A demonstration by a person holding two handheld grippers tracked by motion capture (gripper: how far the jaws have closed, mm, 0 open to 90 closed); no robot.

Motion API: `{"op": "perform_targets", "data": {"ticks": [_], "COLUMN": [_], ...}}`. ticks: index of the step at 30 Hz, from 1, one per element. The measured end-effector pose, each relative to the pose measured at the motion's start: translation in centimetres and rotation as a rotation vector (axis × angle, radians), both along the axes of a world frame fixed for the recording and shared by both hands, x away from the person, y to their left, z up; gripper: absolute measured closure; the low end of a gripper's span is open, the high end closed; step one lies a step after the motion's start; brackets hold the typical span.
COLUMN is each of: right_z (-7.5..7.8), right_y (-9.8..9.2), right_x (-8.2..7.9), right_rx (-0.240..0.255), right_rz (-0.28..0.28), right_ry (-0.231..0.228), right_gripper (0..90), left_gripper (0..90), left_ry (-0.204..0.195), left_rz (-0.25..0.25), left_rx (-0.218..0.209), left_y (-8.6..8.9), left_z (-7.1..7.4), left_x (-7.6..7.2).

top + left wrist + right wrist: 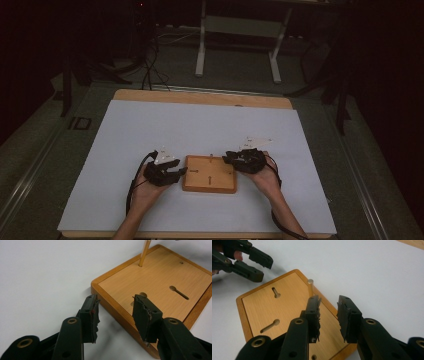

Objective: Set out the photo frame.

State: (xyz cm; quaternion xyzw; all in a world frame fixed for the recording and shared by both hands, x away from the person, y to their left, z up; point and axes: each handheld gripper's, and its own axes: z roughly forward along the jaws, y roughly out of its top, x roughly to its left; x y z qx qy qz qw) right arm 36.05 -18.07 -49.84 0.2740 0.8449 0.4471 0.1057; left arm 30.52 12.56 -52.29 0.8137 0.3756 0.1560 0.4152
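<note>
A pale sheet covered the tabletop, seen from above. At the left, the person's left hand held the left hand-held gripper, its jaws partly apart with nothing between them, their tips at the left edge of a wooden board. In the left gripper view this hand-held gripper straddled the board's near corner without pressing on it. The board lay flat in the middle of the sheet, between the two hands, with two keyhole slots cut in its face and a thin peg standing upright near one edge. At the right, the right hand held the right hand-held gripper at the board's right edge, jaws likewise partly apart and empty. In the right gripper view they hung over the board, just beside the peg.
</note>
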Motion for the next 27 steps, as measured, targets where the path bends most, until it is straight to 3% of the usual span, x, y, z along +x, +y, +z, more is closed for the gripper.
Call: {"op": "perform_targets", "data": {"ticks": [14, 27], "right_z": [-1.2, -1.7], "right_y": [2.1, 3.8], "right_x": [0.6, 1.1], "right_rx": [0.006, -0.001], "right_rz": [0.041, 0.058], "right_ry": [0.031, 0.027], "right_gripper": [67.1, 69.2], "left_gripper": [55.9, 55.9], "left_ry": [0.002, 0.002], "left_rz": [-0.011, -0.023], "left_rx": [0.007, 0.011], "left_y": [-0.3, -0.5], "left_z": [-0.3, -0.3], "left_x": [0.1, 0.1]}}
